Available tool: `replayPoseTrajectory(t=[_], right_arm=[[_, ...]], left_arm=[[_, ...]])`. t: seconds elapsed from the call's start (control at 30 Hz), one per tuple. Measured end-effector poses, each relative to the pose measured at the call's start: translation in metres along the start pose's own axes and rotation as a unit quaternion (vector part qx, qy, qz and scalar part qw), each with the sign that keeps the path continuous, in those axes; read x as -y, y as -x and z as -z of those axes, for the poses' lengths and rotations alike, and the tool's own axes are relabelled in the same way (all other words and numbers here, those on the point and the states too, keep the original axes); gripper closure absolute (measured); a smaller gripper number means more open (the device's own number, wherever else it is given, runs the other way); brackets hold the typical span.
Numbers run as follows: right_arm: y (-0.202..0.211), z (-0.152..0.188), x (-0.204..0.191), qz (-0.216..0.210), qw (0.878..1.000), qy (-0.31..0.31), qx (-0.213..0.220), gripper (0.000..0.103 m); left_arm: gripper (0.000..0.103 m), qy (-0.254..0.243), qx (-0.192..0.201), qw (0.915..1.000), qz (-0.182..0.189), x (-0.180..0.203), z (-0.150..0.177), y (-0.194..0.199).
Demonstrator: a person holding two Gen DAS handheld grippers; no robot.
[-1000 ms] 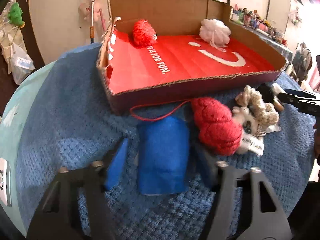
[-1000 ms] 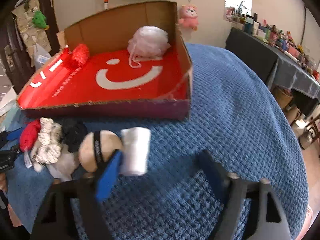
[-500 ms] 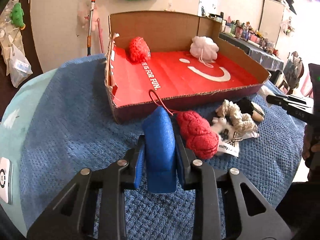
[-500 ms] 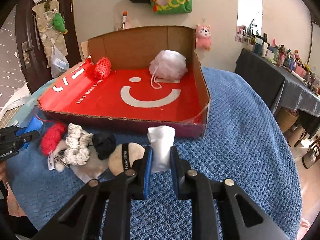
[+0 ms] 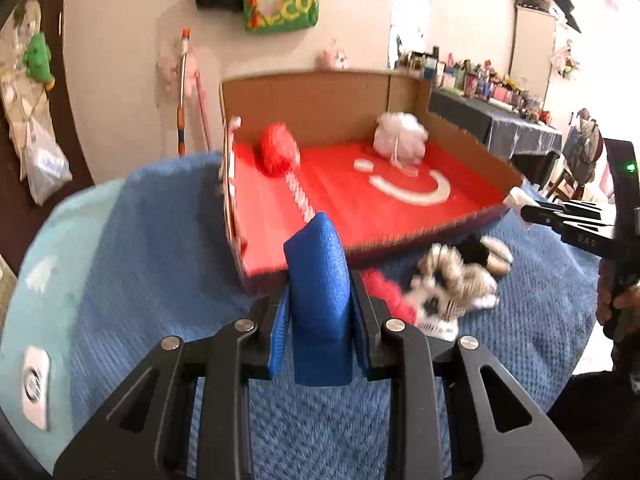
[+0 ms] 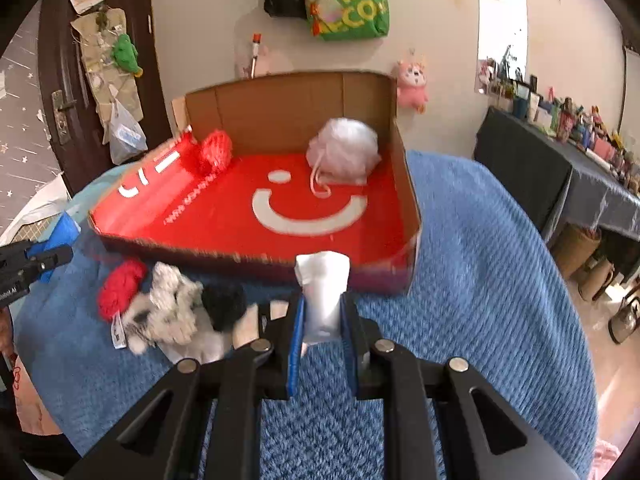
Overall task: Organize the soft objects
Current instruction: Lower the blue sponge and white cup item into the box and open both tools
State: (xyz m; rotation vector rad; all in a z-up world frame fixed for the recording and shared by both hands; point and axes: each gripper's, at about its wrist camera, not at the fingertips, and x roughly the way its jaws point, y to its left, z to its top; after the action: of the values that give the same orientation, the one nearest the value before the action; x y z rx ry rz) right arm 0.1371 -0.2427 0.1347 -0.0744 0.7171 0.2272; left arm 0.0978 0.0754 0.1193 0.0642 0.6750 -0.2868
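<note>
My left gripper (image 5: 319, 332) is shut on a blue foam sponge (image 5: 318, 280), held above the blue knitted cloth (image 5: 160, 240) in front of the cardboard box (image 5: 304, 96) with a red smiley floor. My right gripper (image 6: 322, 332) is shut on a small white soft pad (image 6: 323, 292), lifted before the box's near wall (image 6: 256, 258). Inside the box lie a red knitted ball (image 6: 216, 152) and a white mesh pouf (image 6: 344, 148). On the cloth rest a red knitted toy (image 6: 120, 288), a white plush (image 6: 168, 312), a black pompom (image 6: 224, 302) and a tan round puff (image 6: 246, 324).
The cloth covers a round table with a pale teal edge (image 5: 52, 240). A dark side table (image 6: 560, 176) with small items stands at the right. Bags and plush toys hang on the wall (image 6: 348, 4) behind the box. A dark door (image 6: 52, 100) is at the left.
Both grippers closed on their objects, the left on the blue sponge, the right on the white pad, and lifted them off the cloth toward the box front.
</note>
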Motion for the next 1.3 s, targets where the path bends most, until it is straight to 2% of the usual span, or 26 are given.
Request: replayPoseTrajectory(t=[0.1,0.2,0.33,0.5,0.7,0.93,1.3], right_arm=[[0.002,-0.017,-0.003,-0.001,1.000,0.012,0.015,0.084],[-0.006,-0.036,-0.005,-0.002,1.000,0.023,0.019,0.084],[-0.030,-0.057,-0.007,-0.003,0.999,0.032,0.002,0.083],[-0.066,-0.071,-0.004,0.002,0.998,0.041,-0.044,0.083],[-0.101,-0.071,-0.003,0.006,0.994,0.057,-0.095,0.083],[-0.117,-0.068,-0.006,0.018,0.989,0.075,-0.122,0.083],[-0.122,-0.068,-0.008,0.017,0.988,0.081,-0.128,0.081]], left_arm=[[0.077,-0.015,0.015,0.9997,0.008,0.003,-0.020,0.000],[0.077,-0.022,0.010,0.9995,0.020,0.006,-0.042,-0.017],[0.077,-0.024,-0.023,0.9985,0.043,0.009,-0.065,-0.056],[0.077,-0.025,-0.069,0.9966,0.038,0.008,-0.082,-0.107],[0.077,-0.027,-0.114,0.9925,0.035,0.011,-0.077,-0.147],[0.077,-0.029,-0.146,0.9885,0.027,0.008,-0.064,-0.164],[0.077,-0.038,-0.141,0.9888,0.030,0.008,-0.061,-0.167]])
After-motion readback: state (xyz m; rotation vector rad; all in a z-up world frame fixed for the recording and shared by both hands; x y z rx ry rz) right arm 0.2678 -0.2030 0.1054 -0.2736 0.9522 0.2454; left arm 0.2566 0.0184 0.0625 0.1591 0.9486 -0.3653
